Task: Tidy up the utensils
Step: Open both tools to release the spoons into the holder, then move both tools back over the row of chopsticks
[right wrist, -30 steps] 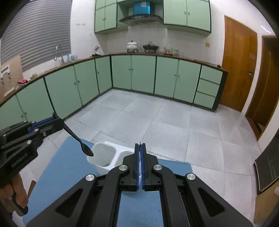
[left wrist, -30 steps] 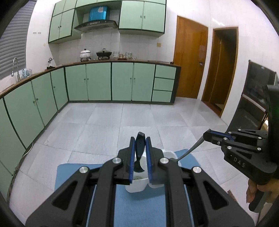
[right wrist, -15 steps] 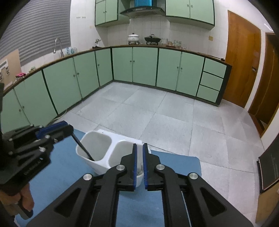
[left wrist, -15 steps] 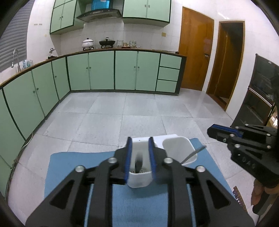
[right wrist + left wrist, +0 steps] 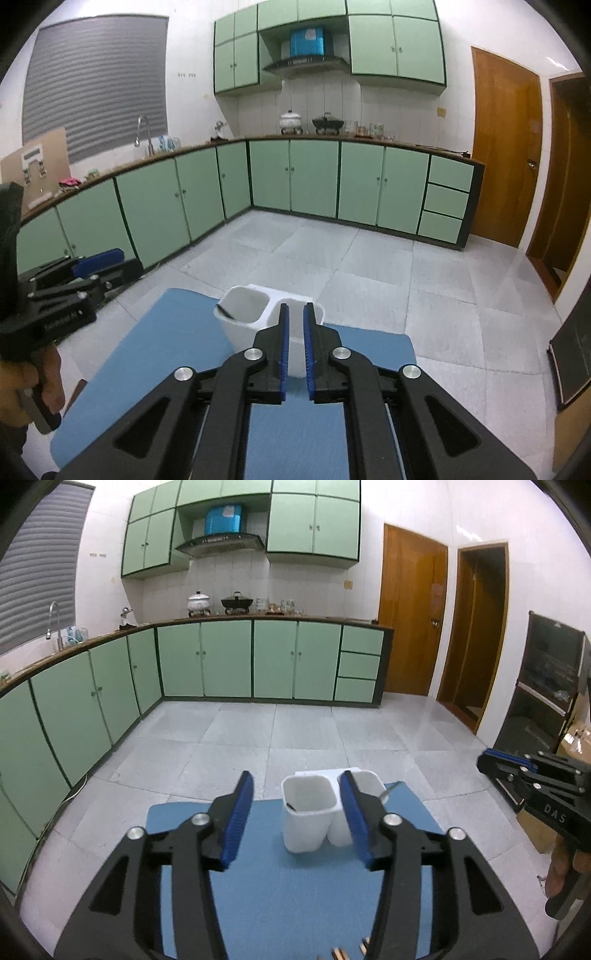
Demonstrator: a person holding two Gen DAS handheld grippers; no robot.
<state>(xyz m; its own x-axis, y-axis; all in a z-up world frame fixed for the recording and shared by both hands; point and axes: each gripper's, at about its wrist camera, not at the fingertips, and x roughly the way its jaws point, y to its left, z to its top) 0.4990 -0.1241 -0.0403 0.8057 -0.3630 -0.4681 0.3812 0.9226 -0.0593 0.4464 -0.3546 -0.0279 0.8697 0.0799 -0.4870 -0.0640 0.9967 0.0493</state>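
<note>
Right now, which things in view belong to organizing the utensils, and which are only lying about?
Part of the job:
- white two-compartment holder
- black spoon in its left compartment
- metal utensil in its right compartment
- left gripper, jaws opening, empty
- right gripper, jaws opening, empty

Just lying about:
- white pot
- black wok
- tap
- blue mat

left tool (image 5: 297, 806): opening, empty | right tool (image 5: 294, 334): opening, empty

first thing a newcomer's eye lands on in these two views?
The white two-cup utensil holder at the far end of the blue mat, a dark utensil in its left cup and a metal handle leaning out of the right. Framing it, the left gripper has its jaws opening, nothing between them.
</note>
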